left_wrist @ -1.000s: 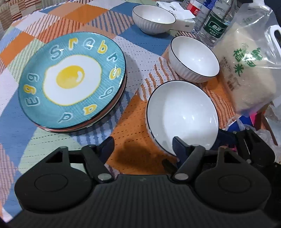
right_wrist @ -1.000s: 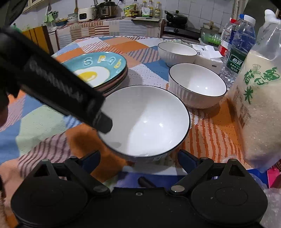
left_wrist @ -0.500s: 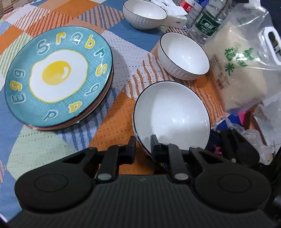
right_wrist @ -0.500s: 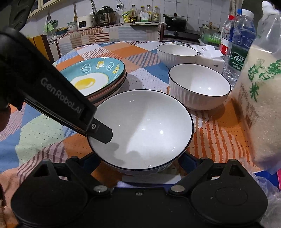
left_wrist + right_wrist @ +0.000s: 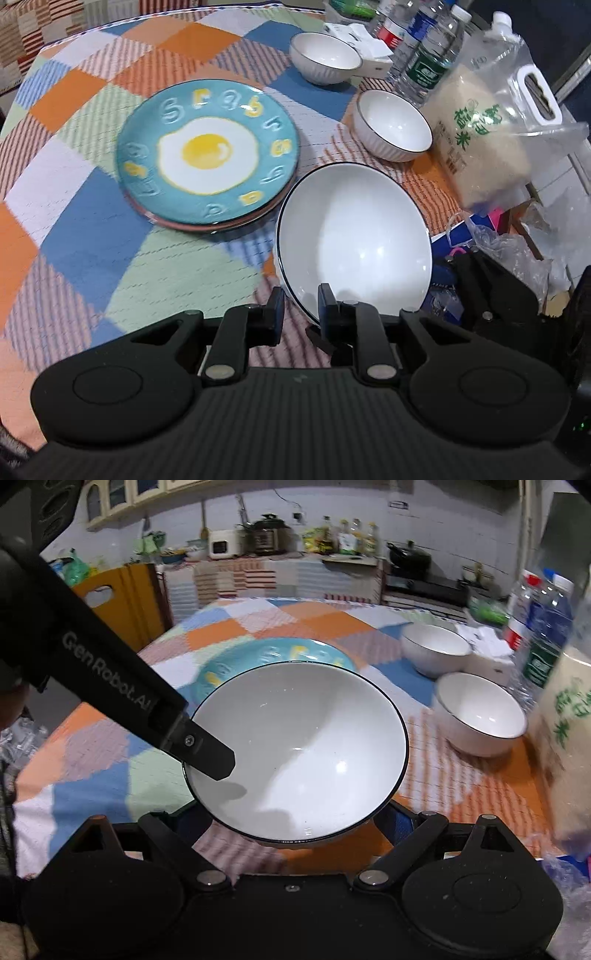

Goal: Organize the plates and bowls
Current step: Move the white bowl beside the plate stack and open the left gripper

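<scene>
My left gripper (image 5: 301, 302) is shut on the near rim of a large white bowl (image 5: 354, 236) with a dark edge line, and the bowl hangs tilted just above the checked tablecloth. In the right wrist view one left finger (image 5: 207, 757) lies inside the bowl (image 5: 295, 746). My right gripper (image 5: 295, 814) stands open beneath the bowl, its fingertips hidden behind it. A stack of plates (image 5: 207, 158), topped by a teal fried-egg plate, lies left of the bowl. Two smaller white bowls (image 5: 393, 125) (image 5: 325, 62) stand farther back.
A bag of rice (image 5: 480, 136) and water bottles (image 5: 424, 62) line the table's right side, with a white tissue box (image 5: 369, 48) behind them. Crumpled plastic bags (image 5: 517, 251) lie off the right edge. A wooden chair (image 5: 110, 594) stands beyond the table.
My left jaws closed on the big bowl's rim, then lifted it off the cloth and carried it left toward the plates. My right gripper rose along beneath it, jaws still wide.
</scene>
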The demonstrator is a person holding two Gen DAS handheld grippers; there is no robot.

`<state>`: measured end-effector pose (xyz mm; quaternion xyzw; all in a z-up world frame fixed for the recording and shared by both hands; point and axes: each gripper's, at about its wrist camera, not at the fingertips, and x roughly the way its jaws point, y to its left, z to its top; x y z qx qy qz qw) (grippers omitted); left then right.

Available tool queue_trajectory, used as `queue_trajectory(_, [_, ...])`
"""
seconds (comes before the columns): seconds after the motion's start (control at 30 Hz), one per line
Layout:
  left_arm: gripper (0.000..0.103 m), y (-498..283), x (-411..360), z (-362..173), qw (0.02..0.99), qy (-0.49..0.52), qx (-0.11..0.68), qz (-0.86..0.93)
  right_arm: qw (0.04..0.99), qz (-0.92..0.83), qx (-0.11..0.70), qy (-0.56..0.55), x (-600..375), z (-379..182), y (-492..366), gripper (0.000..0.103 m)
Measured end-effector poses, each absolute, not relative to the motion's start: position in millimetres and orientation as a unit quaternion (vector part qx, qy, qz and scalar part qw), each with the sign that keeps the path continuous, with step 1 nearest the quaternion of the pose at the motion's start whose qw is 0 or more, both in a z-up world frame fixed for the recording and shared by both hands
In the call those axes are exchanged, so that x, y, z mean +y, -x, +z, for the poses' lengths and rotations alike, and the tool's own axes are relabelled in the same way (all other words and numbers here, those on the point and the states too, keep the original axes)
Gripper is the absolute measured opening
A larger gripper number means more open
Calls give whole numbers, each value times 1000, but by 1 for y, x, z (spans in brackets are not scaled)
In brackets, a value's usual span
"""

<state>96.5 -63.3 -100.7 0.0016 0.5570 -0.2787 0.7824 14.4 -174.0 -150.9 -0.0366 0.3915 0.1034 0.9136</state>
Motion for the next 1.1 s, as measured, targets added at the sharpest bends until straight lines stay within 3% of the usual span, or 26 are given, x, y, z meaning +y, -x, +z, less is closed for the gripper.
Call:
queue_trajectory(0.73, [19,-92,-45,-158,761,-9,607,-229,889,143,427,81,-142,-195,-18,96])
queue_trajectory(1.1, [23,-89,-49,-145,756,-13,608,-240,881,132,439,116,-143,-189,-13,96])
